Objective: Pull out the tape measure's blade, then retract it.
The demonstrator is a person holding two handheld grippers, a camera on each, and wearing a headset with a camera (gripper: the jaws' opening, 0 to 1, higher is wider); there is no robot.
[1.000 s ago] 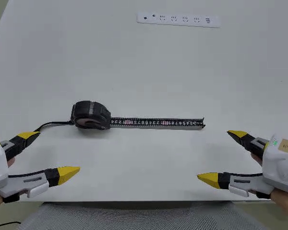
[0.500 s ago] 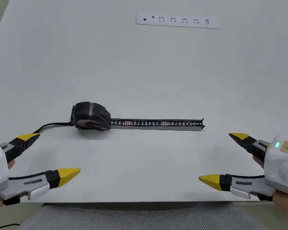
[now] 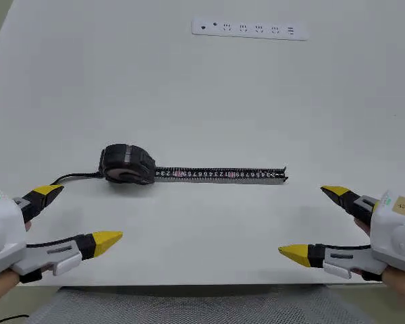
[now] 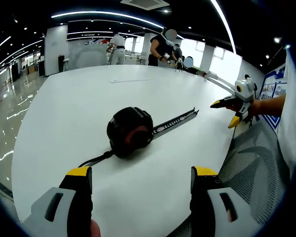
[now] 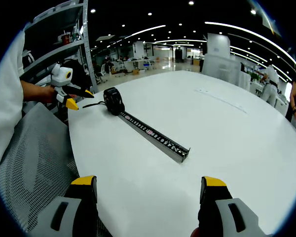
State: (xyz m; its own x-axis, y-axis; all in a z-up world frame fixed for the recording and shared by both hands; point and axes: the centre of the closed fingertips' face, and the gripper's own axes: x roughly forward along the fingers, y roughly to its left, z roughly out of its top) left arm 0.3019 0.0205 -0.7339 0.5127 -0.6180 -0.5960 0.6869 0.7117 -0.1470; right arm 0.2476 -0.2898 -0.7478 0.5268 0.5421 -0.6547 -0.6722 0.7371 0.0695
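Tongs low at near edge of desk: left tongs and right tongs both spread wide, gripping nothing. Beyond, tape measure lies on desk, nearer left tongs, blade drawn out flat toward right. Power strip at far edge.

The left gripper and the right gripper are held low and well apart, one at each side, both with yellow-tipped jaws spread wide, gripping nothing, tips angled inward toward each other.
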